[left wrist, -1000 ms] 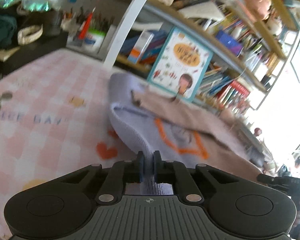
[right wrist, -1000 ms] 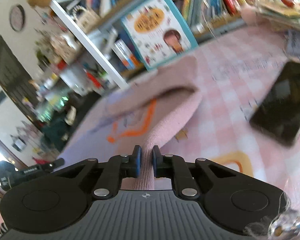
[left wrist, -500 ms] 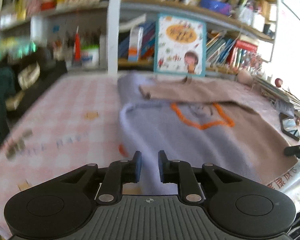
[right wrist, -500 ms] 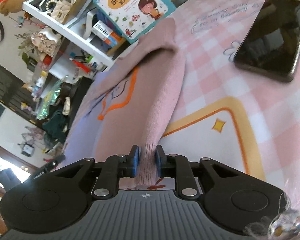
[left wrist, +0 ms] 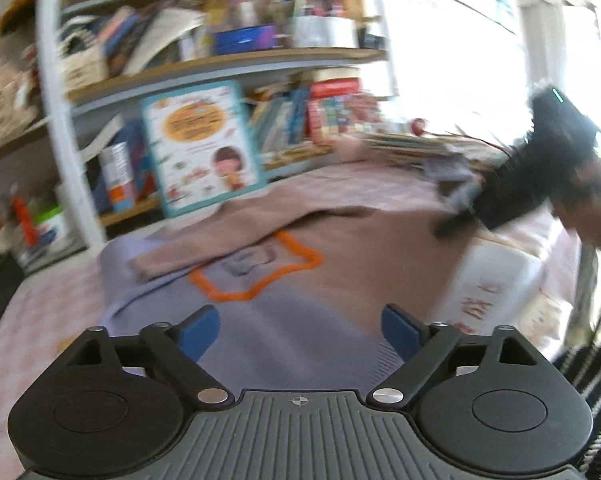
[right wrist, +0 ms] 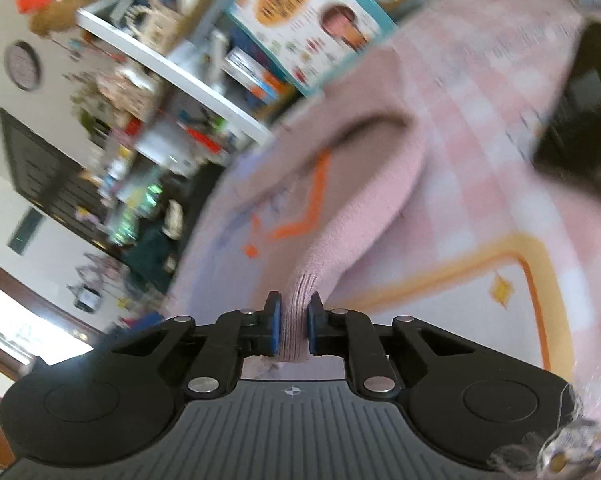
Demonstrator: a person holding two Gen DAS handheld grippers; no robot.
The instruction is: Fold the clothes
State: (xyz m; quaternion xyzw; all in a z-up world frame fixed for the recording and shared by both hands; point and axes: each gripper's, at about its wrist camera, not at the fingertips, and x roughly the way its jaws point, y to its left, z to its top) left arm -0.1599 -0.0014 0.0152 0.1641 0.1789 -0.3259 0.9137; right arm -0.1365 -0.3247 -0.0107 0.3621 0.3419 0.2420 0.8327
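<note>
Your left gripper (left wrist: 300,328) hovers with its blue pads spread wide above the sweater (left wrist: 284,304), holding nothing. The garment lies flat on the pink checked tablecloth (right wrist: 500,128), one sleeve folded across its orange outline motif. Your right gripper (right wrist: 293,328) pinches a ribbed edge of the sweater tight, lifting it off the cloth, near a dark phone (right wrist: 580,136).

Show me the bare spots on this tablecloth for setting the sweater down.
Free: the checked tablecloth left of the sweater, and the yellow-bordered panel between the sweater and the dark flat device. Crowded: the back edge by the picture book.
</note>
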